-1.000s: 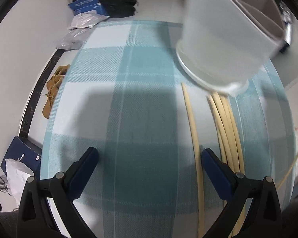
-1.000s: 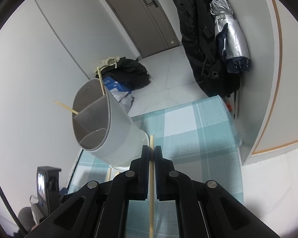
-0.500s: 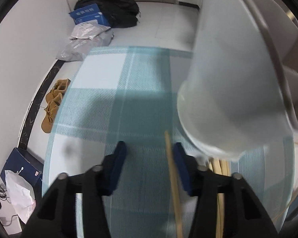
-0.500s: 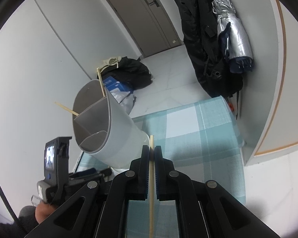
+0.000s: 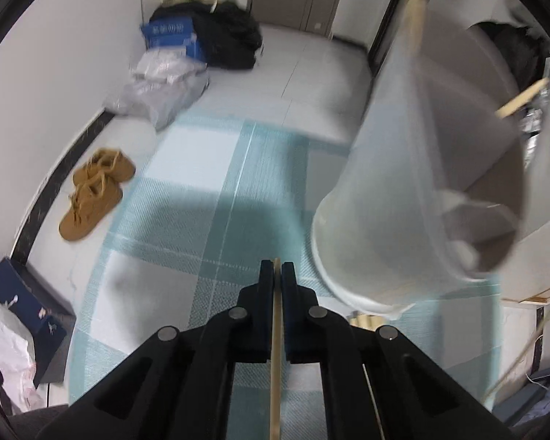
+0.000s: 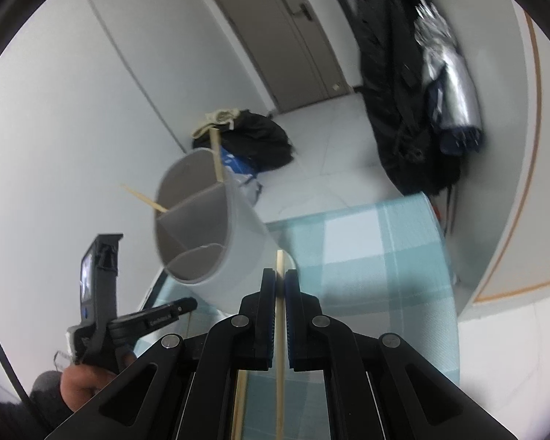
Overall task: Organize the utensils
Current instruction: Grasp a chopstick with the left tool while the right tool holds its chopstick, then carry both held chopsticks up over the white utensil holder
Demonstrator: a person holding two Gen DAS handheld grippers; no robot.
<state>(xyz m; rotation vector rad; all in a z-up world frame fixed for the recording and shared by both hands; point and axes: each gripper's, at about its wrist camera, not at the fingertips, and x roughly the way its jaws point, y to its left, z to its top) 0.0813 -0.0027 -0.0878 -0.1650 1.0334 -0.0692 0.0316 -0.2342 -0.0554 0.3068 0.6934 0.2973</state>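
Between both hand-held grippers' jaws, chopsticks (image 5: 276,348).

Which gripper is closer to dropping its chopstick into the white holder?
Probably the left gripper. Its chopstick is clamped right beside the white holder, which looms large. The right gripper also clamps a chopstick, but sits farther back.

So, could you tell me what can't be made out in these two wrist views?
- Left wrist: the chopstick in the left gripper runs off the bottom edge; its length is unknown.
- Left wrist: the holder is motion-blurred.
- Right wrist: the holder's compartment floors are hidden by its walls.
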